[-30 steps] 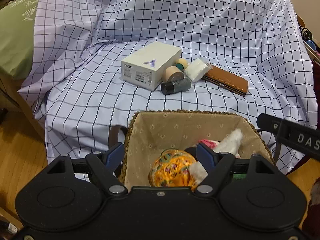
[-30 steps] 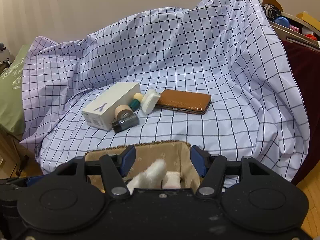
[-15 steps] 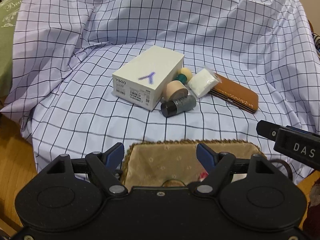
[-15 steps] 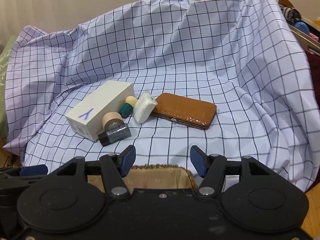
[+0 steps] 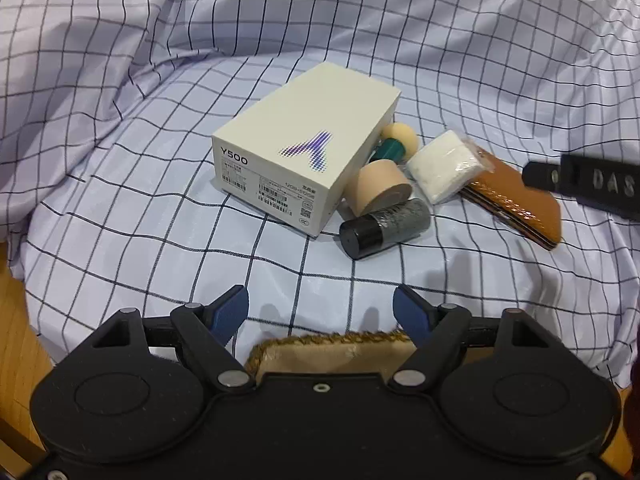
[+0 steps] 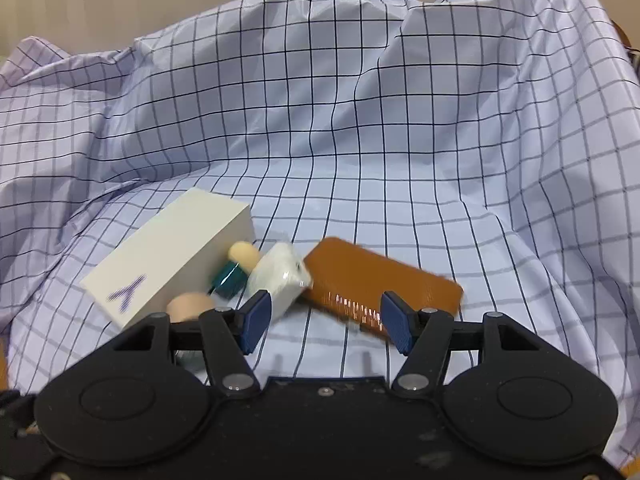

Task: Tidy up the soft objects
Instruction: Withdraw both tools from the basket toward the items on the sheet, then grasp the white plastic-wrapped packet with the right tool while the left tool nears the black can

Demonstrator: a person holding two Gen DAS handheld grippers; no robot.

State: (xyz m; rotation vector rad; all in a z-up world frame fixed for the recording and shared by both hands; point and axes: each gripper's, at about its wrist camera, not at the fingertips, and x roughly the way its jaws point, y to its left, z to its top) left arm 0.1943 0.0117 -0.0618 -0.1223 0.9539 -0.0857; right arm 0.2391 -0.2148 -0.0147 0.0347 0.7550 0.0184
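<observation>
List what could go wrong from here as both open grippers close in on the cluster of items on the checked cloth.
1. The white pad leans on the brown case and the green-capped bottle; grabbing it may drag either along.
2. The tan roll and dark cylinder lie on their sides by the white box; a nudge could roll them.
3. The loose, wrinkled cloth could bunch between the right gripper fingers.

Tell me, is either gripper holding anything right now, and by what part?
Nothing is held. The left gripper and the right gripper both stand open with only checked cloth showing between their fingers.
</observation>
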